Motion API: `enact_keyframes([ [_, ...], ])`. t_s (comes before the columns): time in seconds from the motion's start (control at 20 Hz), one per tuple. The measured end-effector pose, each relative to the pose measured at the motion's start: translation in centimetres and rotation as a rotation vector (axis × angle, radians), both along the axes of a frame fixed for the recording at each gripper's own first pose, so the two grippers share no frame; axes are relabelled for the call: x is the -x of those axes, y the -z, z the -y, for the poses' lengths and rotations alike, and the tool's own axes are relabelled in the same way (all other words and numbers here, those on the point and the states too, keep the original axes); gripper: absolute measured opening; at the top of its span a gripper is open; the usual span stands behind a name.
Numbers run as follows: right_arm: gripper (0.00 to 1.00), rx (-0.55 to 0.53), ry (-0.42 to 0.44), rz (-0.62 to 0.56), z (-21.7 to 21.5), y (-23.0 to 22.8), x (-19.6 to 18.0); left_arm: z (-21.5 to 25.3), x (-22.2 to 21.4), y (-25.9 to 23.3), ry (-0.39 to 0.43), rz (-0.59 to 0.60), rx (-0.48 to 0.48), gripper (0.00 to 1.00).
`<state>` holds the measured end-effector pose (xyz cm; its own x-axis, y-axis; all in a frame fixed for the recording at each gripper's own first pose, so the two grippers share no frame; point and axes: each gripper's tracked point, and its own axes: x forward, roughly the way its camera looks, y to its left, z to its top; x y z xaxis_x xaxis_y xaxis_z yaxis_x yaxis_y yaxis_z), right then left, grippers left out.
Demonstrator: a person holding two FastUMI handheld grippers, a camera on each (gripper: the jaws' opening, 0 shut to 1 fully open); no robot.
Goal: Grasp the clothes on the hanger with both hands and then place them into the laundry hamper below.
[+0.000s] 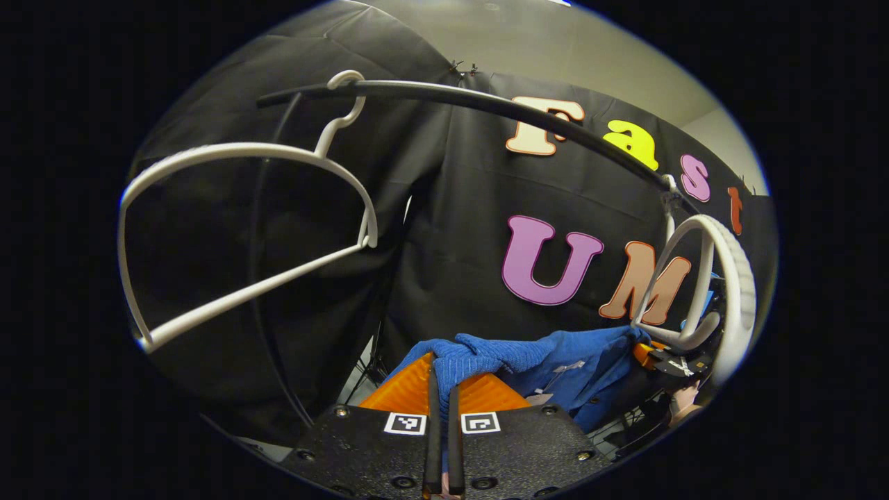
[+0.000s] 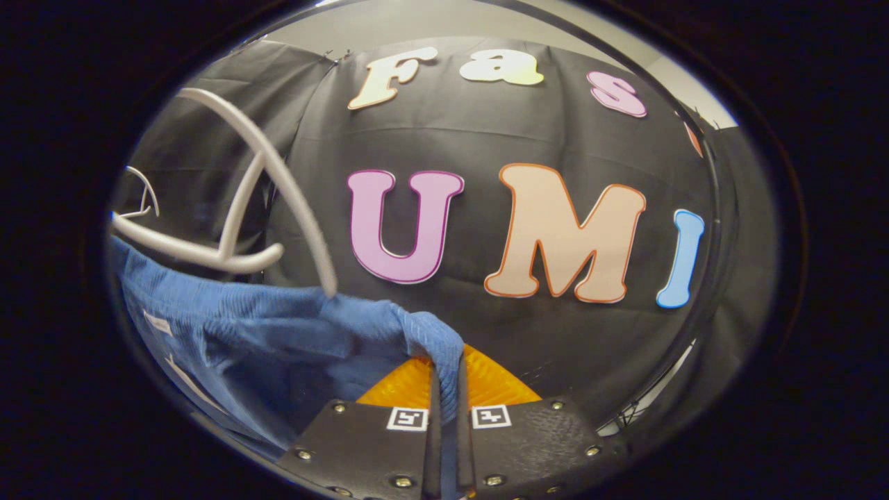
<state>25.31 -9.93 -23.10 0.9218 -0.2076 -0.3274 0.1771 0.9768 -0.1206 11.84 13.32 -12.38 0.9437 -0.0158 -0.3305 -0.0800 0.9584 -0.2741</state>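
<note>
Hanging between the two grippers, the blue garment (image 1: 549,361) is off its hanger and is stretched in the air in front of the black cloth wall (image 1: 451,229). In the left gripper view, the left gripper (image 1: 444,389) has its two fingers nearly together, and a fold of the blue cloth is pinched between them. The fabric goes from there to the right, toward the right gripper (image 1: 670,361), which shows farther off with a bit of the hand (image 1: 684,399) that holds it.

In the right gripper view, the right gripper (image 2: 448,389) also has its fingers narrow, and an edge of the garment (image 2: 278,333) is squeezed between them. The cloth spreads from there to the left and down. Small pale labels show on the inner side of it.

A dark rail (image 1: 486,101) runs across the top in the left gripper view. A white hanger (image 1: 243,229) hangs on it at the left, bare, with nothing on it. A second white hanger (image 1: 701,278) hangs at the right end of the rail, just above the garment, close to the right gripper. In the right gripper view this hanger (image 2: 278,187) is at the left, just above the blue cloth; I cannot tell if it touches the cloth.
</note>
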Motion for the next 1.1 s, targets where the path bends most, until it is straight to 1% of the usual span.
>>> enact_keyframes([
  [0.05,0.05,-0.008,-0.002,-0.013,-0.1,0.6,0.5,0.0,0.5,0.5,0.000,-0.010,0.007,0.04],
  [0.1,0.09,-0.006,-0.002,-0.026,-0.1,1.1,1.2,0.0,0.9,0.9,-0.002,-0.016,0.010,0.04],
  [0.25,0.09,-0.009,-0.007,-0.059,-0.3,2.2,3.0,0.0,1.8,2.8,-0.013,-0.042,-0.004,0.04],
  [0.3,0.04,-0.012,-0.008,-0.067,-0.4,2.6,3.6,-0.1,2.3,3.2,-0.015,-0.050,-0.005,0.04],
  [0.35,0.09,-0.013,-0.009,-0.076,-0.4,2.8,4.2,0.1,3.0,3.5,-0.016,-0.057,-0.004,0.04],
  [0.55,0.09,-0.017,-0.010,-0.091,-0.6,2.9,5.9,0.6,4.5,4.4,-0.005,-0.061,-0.015,0.04],
  [0.75,0.09,-0.025,-0.015,-0.085,-1.0,2.0,7.4,2.1,6.0,3.8,0.026,-0.037,-0.026,0.04],
  [0.9,0.09,-0.049,-0.028,-0.062,-2.1,0.3,8.6,3.7,6.8,3.2,0.064,-0.023,-0.046,0.04],
  [1.1,0.09,-0.073,-0.069,-0.014,-4.0,-2.7,9.9,7.2,7.5,2.3,0.145,0.021,-0.062,0.04],
])
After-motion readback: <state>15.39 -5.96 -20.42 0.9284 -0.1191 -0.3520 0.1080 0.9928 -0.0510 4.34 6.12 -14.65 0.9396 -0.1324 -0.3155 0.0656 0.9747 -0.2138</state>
